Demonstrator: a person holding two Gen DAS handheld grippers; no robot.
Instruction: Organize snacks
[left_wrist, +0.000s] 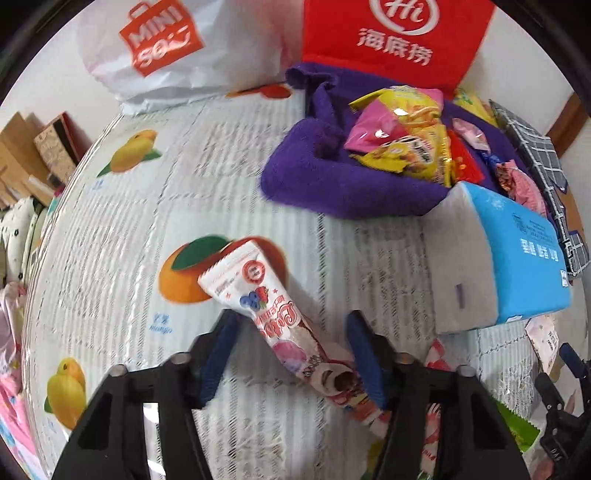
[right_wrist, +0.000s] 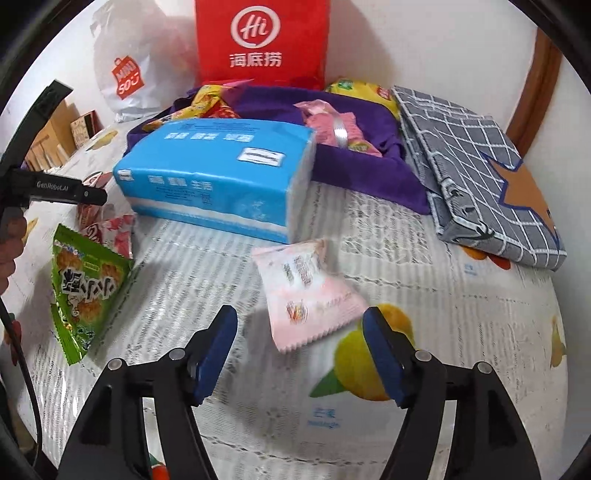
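Lying flat, glossy cone-shaped wrapper (left_wrist: 273, 314) between left tongs (left_wrist: 291, 332).

A home: fruit-print tablecloth (right_wrist: 424, 288), shopping bags (right_wrist: 262, 40), tissue pack (right_wrist: 214, 177) and snacks against a wall.

Readable print on bags, packets and a tool

Upper left of both views, a white plastic bag (left_wrist: 159, 55) carries an orange bag-shaped logo reading "MINISO". Top centre, a red paper bag (right_wrist: 260, 40) shows a white ringed "Hi" over "海底捞". At the left edge of the right wrist view, a black tool arm (right_wrist: 55, 190) reads "GenRobot.AI". The blue tissue pack (right_wrist: 218, 177), green snack packet (right_wrist: 86, 284) and pink cone-shaped wrapper (left_wrist: 266, 310) bear Chinese print too blurred or inverted to read.
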